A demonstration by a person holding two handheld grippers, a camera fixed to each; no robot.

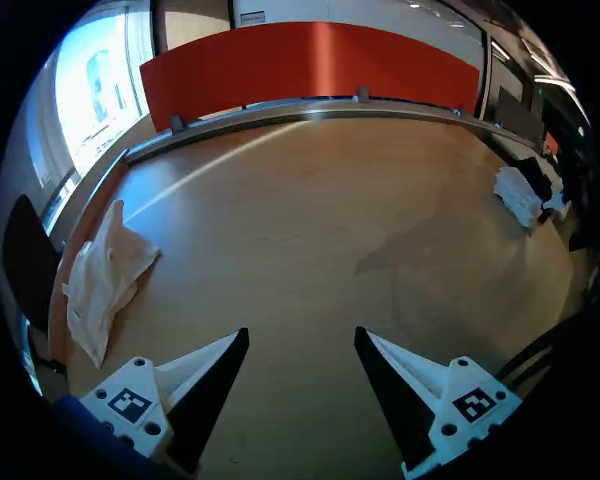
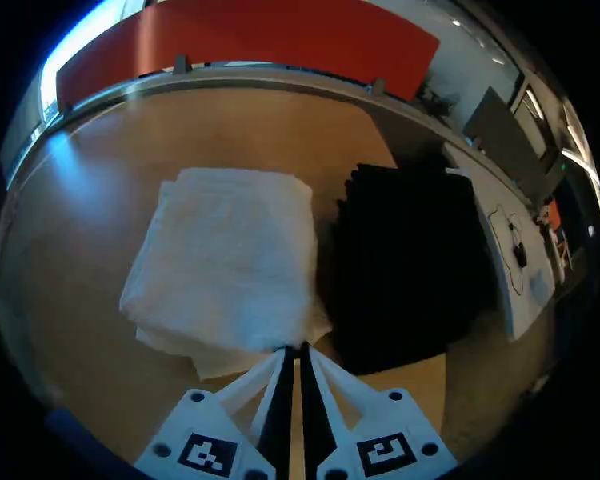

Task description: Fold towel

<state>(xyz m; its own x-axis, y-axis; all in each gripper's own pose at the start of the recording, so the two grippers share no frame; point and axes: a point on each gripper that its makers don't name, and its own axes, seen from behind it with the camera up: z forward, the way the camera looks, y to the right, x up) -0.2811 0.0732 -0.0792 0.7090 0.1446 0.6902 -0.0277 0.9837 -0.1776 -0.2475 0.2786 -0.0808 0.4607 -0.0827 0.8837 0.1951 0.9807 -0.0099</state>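
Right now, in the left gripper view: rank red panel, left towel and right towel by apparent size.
1. red panel
2. left towel, crumpled
3. right towel: smallest here, but it lies farther off, so true size against the left one is unsure.

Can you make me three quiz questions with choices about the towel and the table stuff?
1. Where on the table is the crumpled towel? A middle; B left edge; C on the floor.
2. What colour is the screen behind the table? A blue; B green; C red.
3. How is the left hand-held gripper? A open; B shut; C holding a cup.
Answers: 1 B, it lies by the table's left edge. 2 C, it is bright red. 3 A, its fingers stand wide apart.
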